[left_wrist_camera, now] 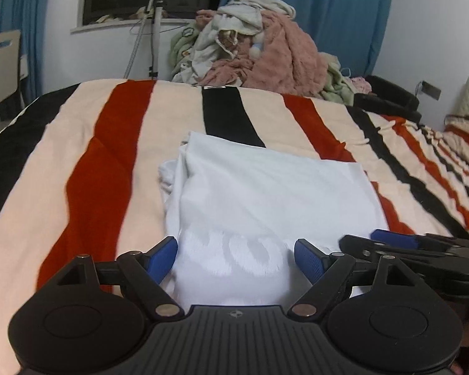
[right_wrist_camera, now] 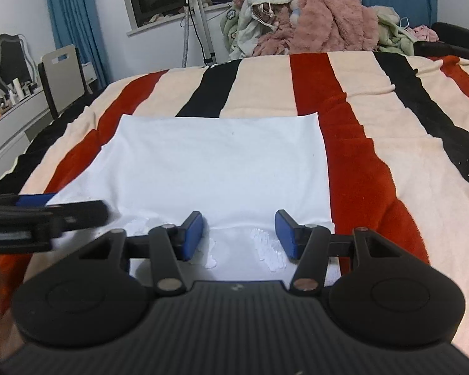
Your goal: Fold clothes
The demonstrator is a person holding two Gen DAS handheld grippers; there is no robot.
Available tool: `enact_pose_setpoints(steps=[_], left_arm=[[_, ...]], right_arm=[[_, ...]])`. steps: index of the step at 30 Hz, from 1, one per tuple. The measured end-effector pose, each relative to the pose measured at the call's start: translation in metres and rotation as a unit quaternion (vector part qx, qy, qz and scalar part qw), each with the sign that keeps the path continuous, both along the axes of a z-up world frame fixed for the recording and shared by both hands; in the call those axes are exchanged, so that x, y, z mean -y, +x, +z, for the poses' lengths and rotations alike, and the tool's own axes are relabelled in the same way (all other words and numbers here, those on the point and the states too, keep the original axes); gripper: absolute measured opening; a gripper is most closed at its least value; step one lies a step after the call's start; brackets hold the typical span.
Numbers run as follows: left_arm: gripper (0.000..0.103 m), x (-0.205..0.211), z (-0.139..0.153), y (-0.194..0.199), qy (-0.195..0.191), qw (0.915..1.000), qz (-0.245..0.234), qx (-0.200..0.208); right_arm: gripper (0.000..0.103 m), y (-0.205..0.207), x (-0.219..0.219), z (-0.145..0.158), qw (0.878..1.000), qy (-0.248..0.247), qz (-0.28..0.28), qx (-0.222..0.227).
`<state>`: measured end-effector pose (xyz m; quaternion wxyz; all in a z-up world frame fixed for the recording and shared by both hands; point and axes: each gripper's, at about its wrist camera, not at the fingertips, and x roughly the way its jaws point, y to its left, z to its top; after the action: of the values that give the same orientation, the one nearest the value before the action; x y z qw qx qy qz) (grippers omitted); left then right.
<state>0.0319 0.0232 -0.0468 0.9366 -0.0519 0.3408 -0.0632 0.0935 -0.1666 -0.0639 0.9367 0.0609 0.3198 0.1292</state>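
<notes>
White shirt [left_wrist_camera: 265, 193] lies folded into a rough rectangle on your striped blanket [left_wrist_camera: 87, 168], filling the centre of both wrist views. In the right wrist view the shirt [right_wrist_camera: 215, 159] has a straight far edge and a clean right-hand edge, with raised white lettering near its close end. In the left wrist view its left side is bunched, with loose fabric poking out at centre left of the frame.

Your left gripper [left_wrist_camera: 236, 257] sits low in its own frame with the blue pads [left_wrist_camera: 161, 259] spread wide, one on either side of the shirt's near end. Nothing is pinched between them; whether they touch the cloth cannot be told. The same gripper [right_wrist_camera: 47, 212] enters the right wrist view from the left edge, blurred, over the shirt's near left corner.

Your right gripper [right_wrist_camera: 239, 234] also has its fingers wide apart, framing the lettering at the bottom centre of its view and gripping nothing. In the left wrist view it [left_wrist_camera: 400, 245] comes in from the lower right, over the shirt's near right corner.

Beyond the blanket [right_wrist_camera: 375, 156], a pile of clothes [left_wrist_camera: 259, 47] in pink, green and cream sits at the top centre. A tripod [right_wrist_camera: 197, 18] stands at upper left of the pile, with blue curtains [left_wrist_camera: 312, 9] behind.
</notes>
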Motion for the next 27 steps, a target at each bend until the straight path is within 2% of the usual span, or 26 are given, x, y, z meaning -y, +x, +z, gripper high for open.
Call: enact_pose_setpoints(steps=[2, 4, 8, 11, 16, 18, 20, 21, 24, 27], left_arm=[[0.083, -0.008, 0.005, -0.013, -0.031, 0.9994, 0.011, -0.009], [0.085, -0.015, -0.002, -0.013, -0.074, 0.9968, 0.024, -0.021], [0.086, -0.03, -0.017, -0.014, -0.158, 0.9853, 0.05, -0.043], [0.086, -0.042, -0.028, -0.015, -0.22, 0.9712, 0.069, -0.06], [0.083, -0.059, -0.045, -0.014, -0.314, 0.9406, 0.099, -0.082], [0.081, -0.057, -0.048, -0.008, -0.322, 0.938, 0.108, -0.066], [0.07, -0.057, -0.048, -0.006, -0.324, 0.9378, 0.114, -0.052], [0.06, -0.057, -0.048, -0.006, -0.324, 0.9377, 0.117, -0.045], [0.045, -0.061, -0.044, -0.01, -0.349, 0.9306, 0.11, -0.016], [0.042, -0.06, -0.04, -0.012, -0.356, 0.9289, 0.101, -0.003]], right_arm=[[0.053, -0.001, 0.0, 0.0, 1.0, 0.0, -0.001, 0.002], [0.053, -0.002, 0.0, 0.0, 1.0, 0.0, -0.001, 0.005], [0.053, -0.002, -0.001, -0.001, 1.0, -0.003, -0.003, 0.007], [0.053, -0.003, -0.002, -0.001, 1.0, -0.005, -0.004, 0.008], [0.053, -0.003, -0.004, -0.002, 1.0, -0.008, -0.006, 0.01], [0.053, -0.004, -0.004, -0.002, 1.0, -0.009, -0.006, 0.011], [0.053, -0.004, -0.005, -0.002, 1.0, -0.01, -0.007, 0.012], [0.053, -0.004, -0.005, -0.002, 1.0, -0.011, -0.008, 0.012], [0.053, -0.003, -0.005, -0.003, 1.0, -0.012, -0.01, 0.013], [0.053, -0.003, -0.006, -0.003, 1.0, -0.015, -0.011, 0.013]])
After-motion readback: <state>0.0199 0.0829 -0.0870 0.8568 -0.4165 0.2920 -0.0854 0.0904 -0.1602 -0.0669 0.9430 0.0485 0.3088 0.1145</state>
